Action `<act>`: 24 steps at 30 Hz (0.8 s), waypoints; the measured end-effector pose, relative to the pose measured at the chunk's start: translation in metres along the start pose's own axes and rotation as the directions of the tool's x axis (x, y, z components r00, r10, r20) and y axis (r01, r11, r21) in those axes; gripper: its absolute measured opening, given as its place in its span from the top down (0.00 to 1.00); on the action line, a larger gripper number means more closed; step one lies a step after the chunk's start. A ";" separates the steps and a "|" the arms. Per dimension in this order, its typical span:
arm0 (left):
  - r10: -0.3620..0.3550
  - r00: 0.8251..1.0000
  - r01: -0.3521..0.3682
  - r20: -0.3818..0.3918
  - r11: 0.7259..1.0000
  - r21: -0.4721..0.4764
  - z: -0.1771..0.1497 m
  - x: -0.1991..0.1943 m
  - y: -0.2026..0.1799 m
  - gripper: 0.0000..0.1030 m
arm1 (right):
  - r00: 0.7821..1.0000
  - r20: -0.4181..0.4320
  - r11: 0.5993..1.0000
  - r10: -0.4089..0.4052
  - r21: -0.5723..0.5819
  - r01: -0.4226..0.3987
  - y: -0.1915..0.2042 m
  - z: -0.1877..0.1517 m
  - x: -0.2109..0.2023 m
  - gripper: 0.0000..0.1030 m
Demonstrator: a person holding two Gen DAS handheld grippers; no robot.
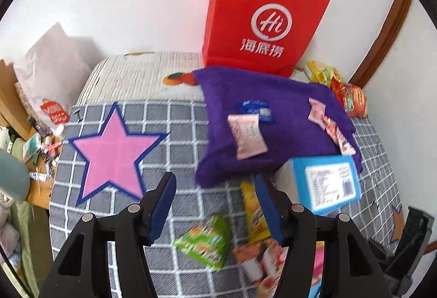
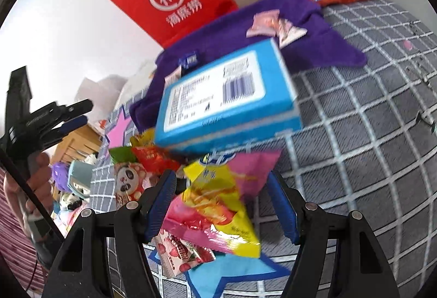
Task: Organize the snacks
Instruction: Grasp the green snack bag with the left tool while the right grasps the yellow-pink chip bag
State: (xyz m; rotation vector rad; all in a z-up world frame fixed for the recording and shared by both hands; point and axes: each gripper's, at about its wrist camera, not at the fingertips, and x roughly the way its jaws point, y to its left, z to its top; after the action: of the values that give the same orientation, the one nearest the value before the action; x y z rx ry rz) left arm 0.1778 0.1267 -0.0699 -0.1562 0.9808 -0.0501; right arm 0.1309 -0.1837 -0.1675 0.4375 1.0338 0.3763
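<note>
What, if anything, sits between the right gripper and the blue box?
The pink and yellow snack bag does. It lies between the open jaws of the right gripper, which are not pressing on it, and the blue box rests just beyond, its near edge overlapping the snack pile. Reaching the box means going over or around that bag.

Both units match: left gripper [image 1: 215, 198] and right gripper [image 2: 221, 198] have black angular frames, silver pivot screws, ribbed blue finger pads [image 2: 159, 206]. Striped pink-and-white sleeve [image 2: 11, 218]; thin black cable [image 2: 30, 188] alongside.
</note>
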 end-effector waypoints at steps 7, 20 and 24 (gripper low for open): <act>-0.013 0.998 0.014 -0.057 1.000 0.010 -0.034 0.015 0.009 0.42 | 0.998 -0.036 0.998 -0.059 0.009 0.059 0.009 -0.005 0.019 0.38; -0.044 0.996 0.048 -0.077 0.998 0.047 -0.073 0.026 0.032 0.42 | 0.980 0.074 0.983 -0.184 -0.011 0.186 -0.026 -0.006 -0.028 0.46; -0.030 0.997 0.038 -0.075 0.992 0.116 -0.079 0.030 0.022 0.42 | 0.980 0.078 0.983 -0.182 0.011 0.182 -0.040 -0.009 -0.027 0.45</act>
State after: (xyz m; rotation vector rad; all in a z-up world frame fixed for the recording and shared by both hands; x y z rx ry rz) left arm 0.1282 0.1360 -0.1411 -0.0631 1.0450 -0.1456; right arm 0.1138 -0.2298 -0.1720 0.3547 0.9888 0.1918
